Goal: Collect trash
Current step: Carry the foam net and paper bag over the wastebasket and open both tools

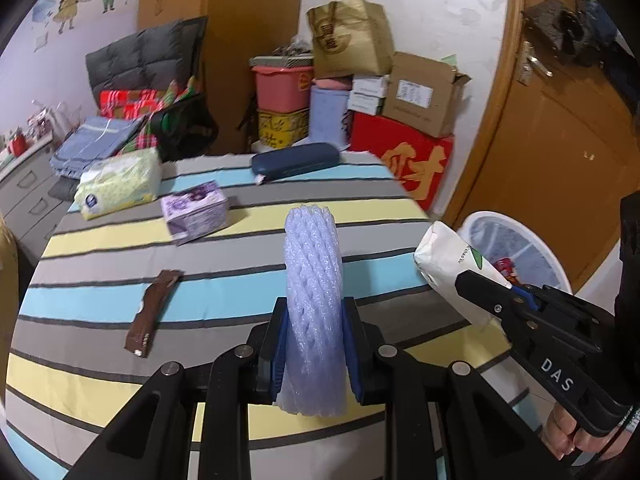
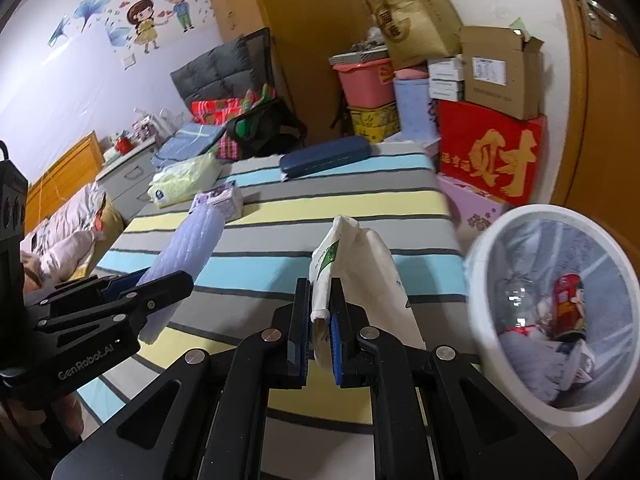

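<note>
My left gripper (image 1: 314, 344) is shut on a lavender foam net sleeve (image 1: 313, 280), which stands up between its blue pads above the striped tablecloth (image 1: 240, 224). The right wrist view shows that sleeve (image 2: 188, 252) at the left, in the left gripper (image 2: 132, 292). My right gripper (image 2: 320, 320) is shut on a flattened white paper bag with green print (image 2: 368, 276); the left wrist view has that bag (image 1: 452, 268) and gripper (image 1: 508, 296) at the right, beside the white trash bin (image 1: 516, 248). A brown wrapper (image 1: 150, 314) lies flat on the cloth at the left.
The bin (image 2: 500, 352), lined with clear plastic, holds a red can (image 2: 568, 304) and other scraps right of the table. A purple box (image 1: 196, 212), a tissue pack (image 1: 118, 184) and a dark blue case (image 1: 296, 160) lie on the far part. Stacked boxes (image 1: 416, 96) and a door (image 1: 560, 140) stand behind.
</note>
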`<state>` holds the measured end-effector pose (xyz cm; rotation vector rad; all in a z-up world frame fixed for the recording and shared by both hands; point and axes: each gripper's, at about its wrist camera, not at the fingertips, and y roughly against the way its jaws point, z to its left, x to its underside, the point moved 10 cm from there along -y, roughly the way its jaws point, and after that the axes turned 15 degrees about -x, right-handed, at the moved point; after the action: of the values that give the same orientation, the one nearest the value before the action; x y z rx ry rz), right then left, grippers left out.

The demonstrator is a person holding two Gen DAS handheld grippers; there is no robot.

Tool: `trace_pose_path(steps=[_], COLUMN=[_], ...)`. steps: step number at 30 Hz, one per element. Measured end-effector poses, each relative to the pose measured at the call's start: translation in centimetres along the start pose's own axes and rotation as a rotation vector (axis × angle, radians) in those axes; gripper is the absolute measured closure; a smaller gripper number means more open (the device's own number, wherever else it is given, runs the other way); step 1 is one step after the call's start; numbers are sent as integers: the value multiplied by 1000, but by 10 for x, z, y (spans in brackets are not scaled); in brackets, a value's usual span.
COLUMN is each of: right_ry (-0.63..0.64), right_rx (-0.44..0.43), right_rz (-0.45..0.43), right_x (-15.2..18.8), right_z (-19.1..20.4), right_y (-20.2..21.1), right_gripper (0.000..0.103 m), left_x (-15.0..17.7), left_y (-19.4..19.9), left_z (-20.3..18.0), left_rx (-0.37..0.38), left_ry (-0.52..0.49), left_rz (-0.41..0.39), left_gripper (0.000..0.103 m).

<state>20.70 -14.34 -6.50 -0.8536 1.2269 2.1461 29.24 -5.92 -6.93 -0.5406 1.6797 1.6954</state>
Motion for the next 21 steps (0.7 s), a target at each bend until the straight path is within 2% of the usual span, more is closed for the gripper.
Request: trace_pose_path(steps=[13,21], right_ry=[-5,-44], right_rx=[111,181], right_rz=[-103,-143], right_x=[-10,-8], right_z=[-40,-74], right_y=[59,92], right_gripper=[94,94], left_x=[-12,-12], left_y=[39,50], left_z=[-79,-136], left_rx=[77,138], left_ry=[-74,-135], left_rz=[-75,-92], left_gripper=[77,77])
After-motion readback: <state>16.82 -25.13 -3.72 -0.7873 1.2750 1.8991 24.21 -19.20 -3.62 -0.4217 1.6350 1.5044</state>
